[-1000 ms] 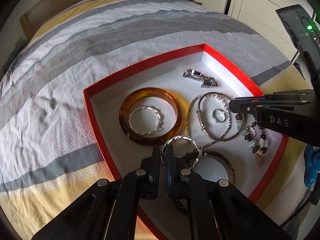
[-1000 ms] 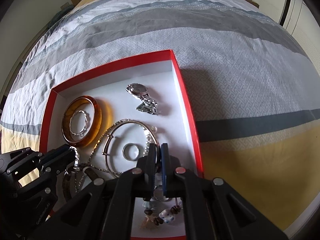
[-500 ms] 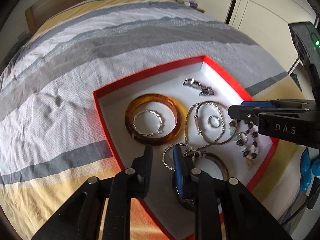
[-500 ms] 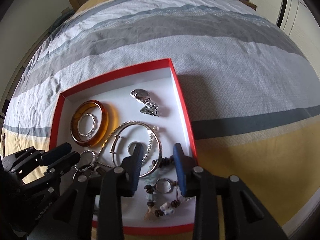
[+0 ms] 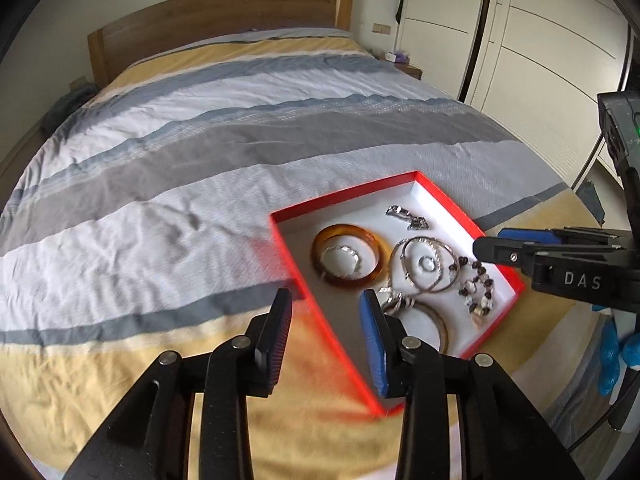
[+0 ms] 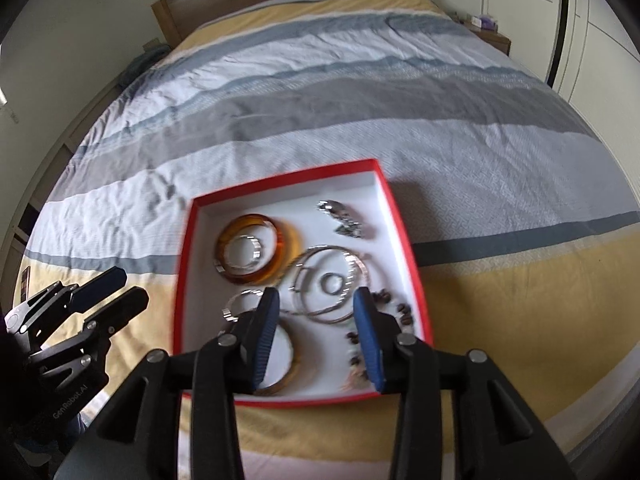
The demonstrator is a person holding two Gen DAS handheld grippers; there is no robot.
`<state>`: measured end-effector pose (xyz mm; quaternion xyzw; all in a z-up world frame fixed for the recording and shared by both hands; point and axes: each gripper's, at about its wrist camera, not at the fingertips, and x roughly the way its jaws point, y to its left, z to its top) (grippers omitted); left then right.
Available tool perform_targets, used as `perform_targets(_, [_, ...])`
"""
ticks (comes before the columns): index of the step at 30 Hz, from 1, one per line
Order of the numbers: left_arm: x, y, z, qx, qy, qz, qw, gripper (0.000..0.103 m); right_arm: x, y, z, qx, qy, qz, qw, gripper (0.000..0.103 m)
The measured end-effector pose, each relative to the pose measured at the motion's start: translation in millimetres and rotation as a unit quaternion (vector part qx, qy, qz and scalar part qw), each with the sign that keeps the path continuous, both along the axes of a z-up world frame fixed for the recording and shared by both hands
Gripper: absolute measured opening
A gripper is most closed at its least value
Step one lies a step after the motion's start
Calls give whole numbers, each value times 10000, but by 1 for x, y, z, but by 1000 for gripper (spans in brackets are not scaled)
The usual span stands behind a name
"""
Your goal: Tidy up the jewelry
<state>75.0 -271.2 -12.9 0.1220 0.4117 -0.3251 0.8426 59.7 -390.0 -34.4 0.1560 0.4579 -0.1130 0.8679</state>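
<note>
While wide apart, both tongs (image 5: 326, 312) (image 6: 316, 312) empty.

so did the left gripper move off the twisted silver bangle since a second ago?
Yes. The left gripper opened and backed away toward the red box's near-left rim; the twisted silver bangle lies inside.

Your box (image 6: 400, 224) sits on the bed (image 6: 360, 112). In it, the bangle (image 6: 276, 264) lies far left with a ring (image 6: 256, 248) inside, the watch (image 6: 344, 220) far right, beads (image 6: 404, 312) near right.
</note>
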Motion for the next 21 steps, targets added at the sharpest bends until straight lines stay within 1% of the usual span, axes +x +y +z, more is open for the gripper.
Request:
perform_targets(4, [-9, 30, 9, 77, -31, 165, 9998, 36, -9, 25, 15, -64, -142, 99, 9998, 37])
perform_targets(5, [-10, 36, 10, 90, -26, 220, 9997, 39, -11, 32, 19, -76, -177, 119, 9997, 38])
perform_targets(6, [-12, 47, 13, 116, -16, 361, 9993, 43, -14, 39, 22, -83, -211, 131, 9997, 38])
perform_targets(8, [-15, 62, 17, 130, -52, 510, 9986, 45, -20, 51, 28, -92, -287, 149, 9994, 40])
perform_targets(11, [-21, 91, 23, 132, -123, 758, 9970, 45, -28, 70, 33, -117, -373, 155, 9991, 44])
perform_targets(16, [-30, 130, 31, 131, -224, 1129, 9933, 45, -41, 98, 35, -238, -506, 140, 9983, 44])
perform_targets(21, [-40, 167, 35, 193, -291, 1542, 9874, 45, -49, 124, 33, -300, -552, 236, 9977, 44])
